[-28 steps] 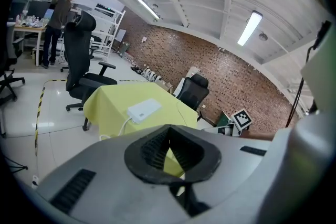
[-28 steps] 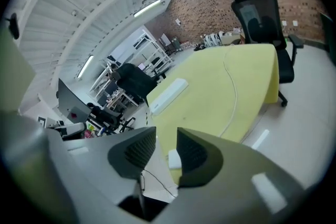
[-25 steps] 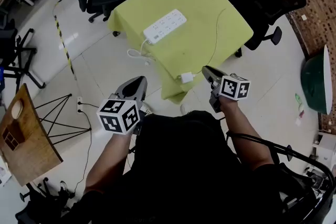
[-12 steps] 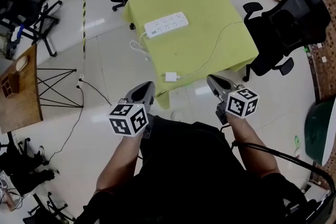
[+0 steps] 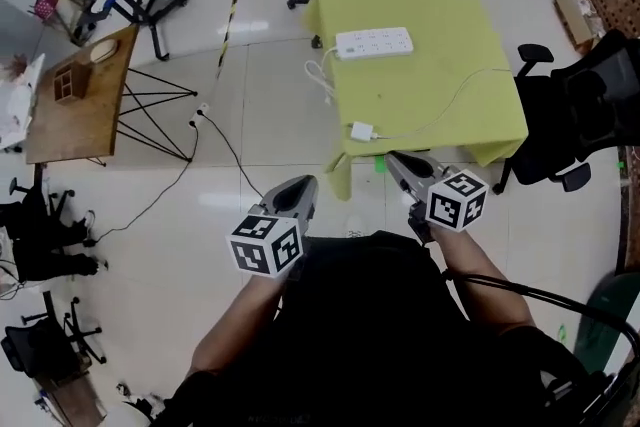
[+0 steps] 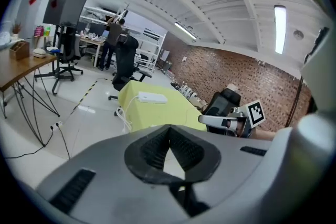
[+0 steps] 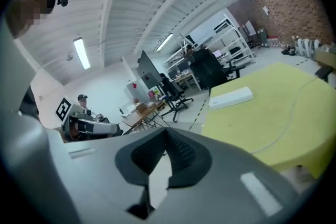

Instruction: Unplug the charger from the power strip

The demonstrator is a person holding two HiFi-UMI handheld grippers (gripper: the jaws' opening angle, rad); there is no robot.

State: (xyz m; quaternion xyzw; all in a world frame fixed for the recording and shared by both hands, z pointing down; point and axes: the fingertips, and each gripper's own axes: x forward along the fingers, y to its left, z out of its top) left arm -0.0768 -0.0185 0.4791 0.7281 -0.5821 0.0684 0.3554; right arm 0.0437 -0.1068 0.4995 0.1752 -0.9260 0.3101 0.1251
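The right gripper [image 5: 393,160] is hovering with its jaws pressed together and nothing between them, just off the near edge of the tabletop [image 5: 440,75]. The left gripper [image 5: 304,185] is hanging beside it over the tiled floor [image 5: 250,135], its jaws likewise meeting at the tips and carrying nothing. The charger [image 5: 362,131] is lying flat on the yellow-green cloth close to that near edge. The power strip [image 5: 374,42] is sitting at the far side of the tabletop, well apart from the charger. A black office chair [image 5: 590,115] is standing at the tabletop's right.
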